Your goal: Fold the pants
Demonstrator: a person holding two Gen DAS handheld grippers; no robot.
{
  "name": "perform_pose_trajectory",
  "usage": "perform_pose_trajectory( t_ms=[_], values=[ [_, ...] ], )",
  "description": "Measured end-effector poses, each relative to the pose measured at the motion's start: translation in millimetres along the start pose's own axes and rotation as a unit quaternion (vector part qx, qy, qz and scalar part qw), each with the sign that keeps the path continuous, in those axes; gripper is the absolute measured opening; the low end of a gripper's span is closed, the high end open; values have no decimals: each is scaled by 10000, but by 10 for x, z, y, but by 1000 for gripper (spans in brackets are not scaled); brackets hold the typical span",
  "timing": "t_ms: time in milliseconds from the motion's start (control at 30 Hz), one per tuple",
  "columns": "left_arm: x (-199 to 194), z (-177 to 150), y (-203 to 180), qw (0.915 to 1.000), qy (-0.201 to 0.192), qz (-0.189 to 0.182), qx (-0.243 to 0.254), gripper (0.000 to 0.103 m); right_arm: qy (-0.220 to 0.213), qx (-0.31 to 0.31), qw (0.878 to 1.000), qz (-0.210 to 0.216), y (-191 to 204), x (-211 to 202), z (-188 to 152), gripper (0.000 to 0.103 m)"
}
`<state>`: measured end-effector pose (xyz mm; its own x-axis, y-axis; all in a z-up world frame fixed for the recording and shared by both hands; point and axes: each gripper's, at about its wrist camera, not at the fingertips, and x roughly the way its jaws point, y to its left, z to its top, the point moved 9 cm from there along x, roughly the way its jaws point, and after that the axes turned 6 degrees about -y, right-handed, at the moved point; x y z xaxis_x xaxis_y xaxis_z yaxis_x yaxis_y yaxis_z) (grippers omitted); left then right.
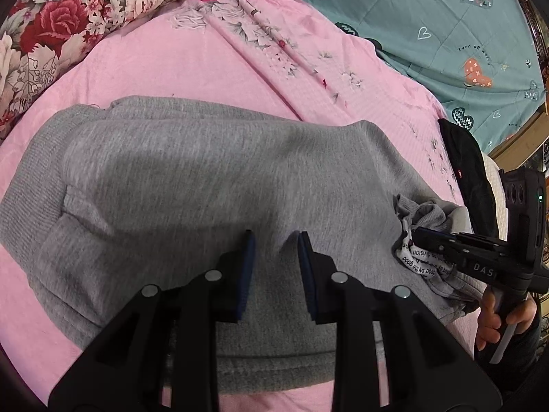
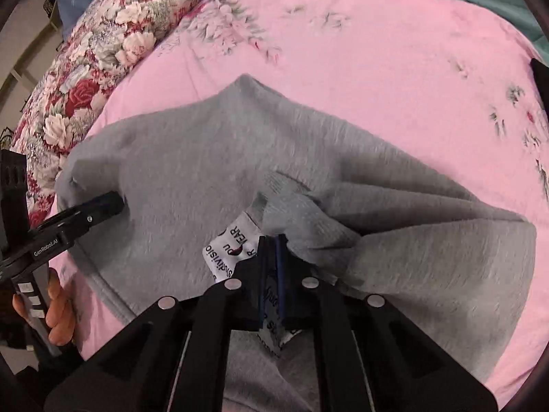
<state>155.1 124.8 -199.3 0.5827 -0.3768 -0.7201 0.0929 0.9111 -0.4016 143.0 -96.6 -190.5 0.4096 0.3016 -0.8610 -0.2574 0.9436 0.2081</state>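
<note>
Grey sweatpants (image 1: pixel 206 178) lie folded on a pink bedsheet (image 1: pixel 154 65); they also show in the right wrist view (image 2: pixel 192 158). My left gripper (image 1: pixel 274 237) is open, its jaws apart just above the grey cloth, holding nothing. It shows in the right wrist view (image 2: pixel 118 202) at the pants' left edge. My right gripper (image 2: pixel 272 240) is shut on the pants' bunched waistband with its white printed label (image 2: pixel 233 240). It also shows in the left wrist view (image 1: pixel 417 233), lifting that bunch at the pants' right end.
A red and white floral quilt (image 1: pixel 61 24) lies at the far left of the bed. A teal quilt with hearts (image 1: pixel 446 17) lies at the far right. A black garment (image 1: pixel 466 161) lies on the bed's right edge.
</note>
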Motion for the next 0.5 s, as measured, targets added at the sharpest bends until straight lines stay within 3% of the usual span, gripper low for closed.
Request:
perform_pose_trajectory(
  t_ms=[167, 233, 300, 367, 433, 467, 500],
  values=[
    [2, 4, -17, 9999, -31, 74, 99, 26, -291, 204, 9991, 220, 100, -331, 83, 8],
    [1, 3, -13, 9999, -35, 68, 82, 26, -549, 218, 9982, -139, 2, -424, 173, 8],
    [-4, 3, -3, 10000, -52, 47, 32, 26, -520, 324, 9977, -293, -116, -336, 210, 8],
    [-3, -1, 8, 10000, -24, 50, -32, 26, -142, 526, 9985, -77, -221, -18, 179, 7],
    [-96, -15, 27, 9997, 6, -17, -223, 28, -275, 544, 9981, 23, -229, 54, 211, 6],
    [-212, -20, 31, 9994, 9, -70, -335, 33, -268, 489, 9984, -12, -202, 31, 218, 6],
    [-343, -10, 40, 9990, -64, -116, -437, 54, -247, 378, 9990, -41, -156, -10, 224, 9]
  ],
)
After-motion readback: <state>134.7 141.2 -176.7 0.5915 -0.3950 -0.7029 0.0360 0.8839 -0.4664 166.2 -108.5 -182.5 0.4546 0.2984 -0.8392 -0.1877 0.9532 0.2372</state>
